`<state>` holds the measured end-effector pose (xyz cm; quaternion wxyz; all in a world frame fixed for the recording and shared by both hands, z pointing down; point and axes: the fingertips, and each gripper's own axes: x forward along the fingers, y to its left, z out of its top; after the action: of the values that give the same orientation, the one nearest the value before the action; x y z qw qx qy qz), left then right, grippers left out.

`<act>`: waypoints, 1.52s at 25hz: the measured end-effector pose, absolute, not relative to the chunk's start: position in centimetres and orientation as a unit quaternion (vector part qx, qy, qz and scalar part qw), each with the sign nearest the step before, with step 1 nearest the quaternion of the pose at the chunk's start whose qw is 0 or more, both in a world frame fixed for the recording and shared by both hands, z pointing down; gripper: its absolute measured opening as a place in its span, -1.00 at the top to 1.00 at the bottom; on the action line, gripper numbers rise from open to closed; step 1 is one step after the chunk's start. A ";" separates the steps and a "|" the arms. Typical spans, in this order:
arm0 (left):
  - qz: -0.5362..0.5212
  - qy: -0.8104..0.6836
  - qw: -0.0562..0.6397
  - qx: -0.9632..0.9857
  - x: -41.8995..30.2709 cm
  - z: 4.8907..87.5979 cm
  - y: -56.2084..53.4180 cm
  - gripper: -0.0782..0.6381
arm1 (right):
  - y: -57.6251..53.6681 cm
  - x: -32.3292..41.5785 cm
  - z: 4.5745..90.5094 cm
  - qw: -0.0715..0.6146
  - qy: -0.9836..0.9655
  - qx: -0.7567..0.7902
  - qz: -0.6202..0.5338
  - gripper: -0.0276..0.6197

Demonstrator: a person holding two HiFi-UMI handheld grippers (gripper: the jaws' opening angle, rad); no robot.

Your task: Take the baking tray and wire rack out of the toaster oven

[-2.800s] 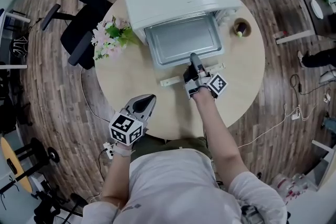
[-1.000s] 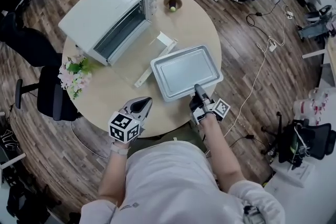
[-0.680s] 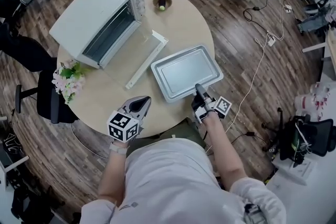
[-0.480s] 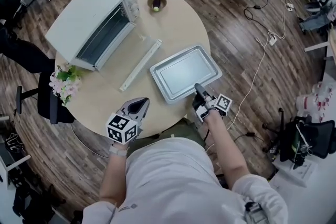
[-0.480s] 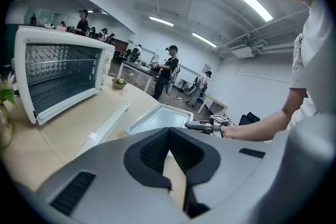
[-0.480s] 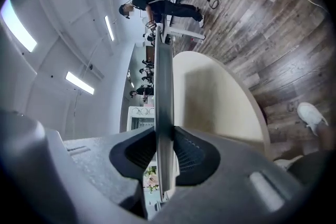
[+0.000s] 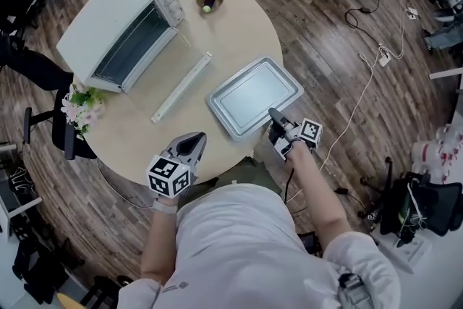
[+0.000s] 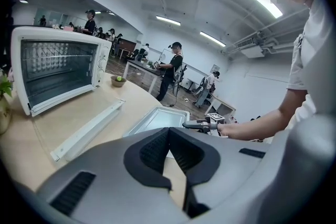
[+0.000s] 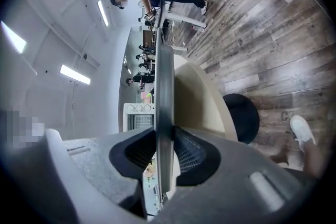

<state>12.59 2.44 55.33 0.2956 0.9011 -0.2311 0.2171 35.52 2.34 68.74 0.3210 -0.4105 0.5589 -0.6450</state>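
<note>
The silver baking tray [image 7: 253,96] is outside the oven, low over the right part of the round table [image 7: 137,137]; I cannot tell whether it rests there. My right gripper [image 7: 277,119] is shut on the middle of its near rim, and the right gripper view shows that rim [image 9: 164,86] edge-on between the pads. The white toaster oven [image 7: 116,18] stands at the far left with its glass door [image 7: 181,87] folded down. A thin wire rack [image 8: 58,56] crosses its inside. My left gripper [image 7: 189,148] is at the table's near edge, shut and empty.
A small bowl with a green ball [image 7: 208,2] sits at the table's far edge. Flowers [image 7: 79,106] stand left of the oven and a dark chair [image 7: 43,137] beyond them. Cables and desks lie on the floor to the right, where people stand.
The tray has come out of the oven mouth and travelled with my right gripper to the right side of the table. The left gripper has kept to the near edge.
</note>
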 end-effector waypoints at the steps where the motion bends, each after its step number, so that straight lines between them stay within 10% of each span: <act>1: 0.217 -0.235 0.297 0.900 13.0 55.4 2.5 0.78 | 2.1 36.0 68.8 0.319 0.562 -0.404 -0.648 0.63; 38: 0.205 -0.314 0.315 0.872 18.0 57.6 2.9 0.78 | -2.0 44.2 74.7 0.092 0.615 -0.463 -0.632 0.55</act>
<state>18.04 2.86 57.58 0.3153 0.8719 -0.3136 0.2051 44.21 -2.00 74.69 0.0916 -0.4625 0.6154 -0.6317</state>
